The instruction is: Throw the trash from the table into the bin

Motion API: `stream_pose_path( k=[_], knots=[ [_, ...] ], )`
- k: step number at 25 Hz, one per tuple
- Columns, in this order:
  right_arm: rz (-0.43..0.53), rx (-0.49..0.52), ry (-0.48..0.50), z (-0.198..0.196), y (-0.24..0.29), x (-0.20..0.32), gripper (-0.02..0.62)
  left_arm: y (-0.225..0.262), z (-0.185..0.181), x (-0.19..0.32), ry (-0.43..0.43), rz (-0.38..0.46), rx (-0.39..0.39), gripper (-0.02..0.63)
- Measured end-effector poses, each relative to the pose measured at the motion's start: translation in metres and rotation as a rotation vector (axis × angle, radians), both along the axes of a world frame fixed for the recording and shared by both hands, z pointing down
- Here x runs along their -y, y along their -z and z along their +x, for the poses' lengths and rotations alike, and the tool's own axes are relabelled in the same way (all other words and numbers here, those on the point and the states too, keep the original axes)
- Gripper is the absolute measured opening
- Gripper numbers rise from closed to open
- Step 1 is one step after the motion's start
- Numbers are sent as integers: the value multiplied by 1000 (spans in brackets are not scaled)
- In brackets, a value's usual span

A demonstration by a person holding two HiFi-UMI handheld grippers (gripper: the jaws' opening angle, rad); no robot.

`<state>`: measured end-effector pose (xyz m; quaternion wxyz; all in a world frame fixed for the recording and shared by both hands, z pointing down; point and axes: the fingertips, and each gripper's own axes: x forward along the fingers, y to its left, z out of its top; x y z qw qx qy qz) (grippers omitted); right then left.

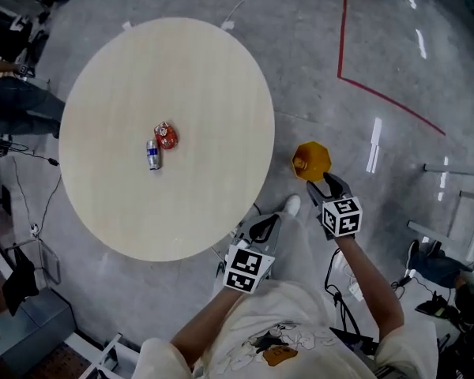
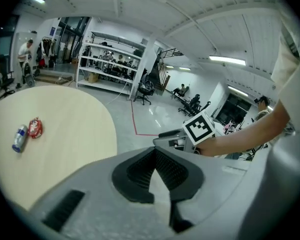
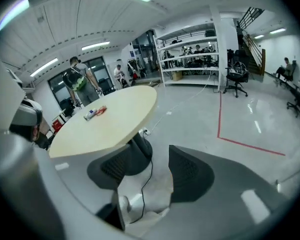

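Note:
A silver and blue can (image 1: 152, 155) lies near the middle of the round beige table (image 1: 197, 77), with a crumpled red wrapper (image 1: 166, 135) touching its far end. Both also show in the left gripper view, can (image 2: 19, 138) and wrapper (image 2: 35, 127), and far off in the right gripper view, can (image 3: 91, 113). An orange bin (image 1: 311, 161) stands on the floor right of the table. My left gripper (image 1: 261, 226) hangs by the table's near edge, shut with nothing in it (image 2: 154, 151). My right gripper (image 1: 325, 186) is just short of the bin, its jaws apart and empty (image 3: 152, 159).
A red tape line (image 1: 379, 93) runs across the grey floor at the right. Cables and gear lie around the table's left and near sides. The table's dark pedestal (image 3: 135, 154) shows under the top. People stand beyond the table (image 3: 77, 84), and shelving lines the back wall.

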<state>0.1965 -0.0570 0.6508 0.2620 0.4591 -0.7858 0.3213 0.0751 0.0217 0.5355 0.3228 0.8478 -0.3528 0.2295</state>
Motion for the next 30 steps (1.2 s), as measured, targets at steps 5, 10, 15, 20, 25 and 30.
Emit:
stream_pose_path(
  k=[5, 10, 15, 20, 25, 30],
  knots=[
    [101, 8, -1, -32, 56, 10, 230, 27, -43, 12, 51, 76, -16, 6],
    [168, 33, 0, -75, 101, -2, 178, 51, -84, -4, 75, 120, -35, 6],
    [250, 52, 17, -115, 143, -15, 98, 70, -122, -16, 115, 165, -66, 6],
    [287, 74, 69, -163, 163, -45, 5, 82, -167, -29, 171, 206, -79, 6],
    [287, 49, 205, -209, 166, -85, 5, 86, -203, -49, 233, 209, -95, 6],
    [280, 48, 321, -259, 169, -106, 5, 87, -243, -62, 291, 219, -97, 6]
  ],
)
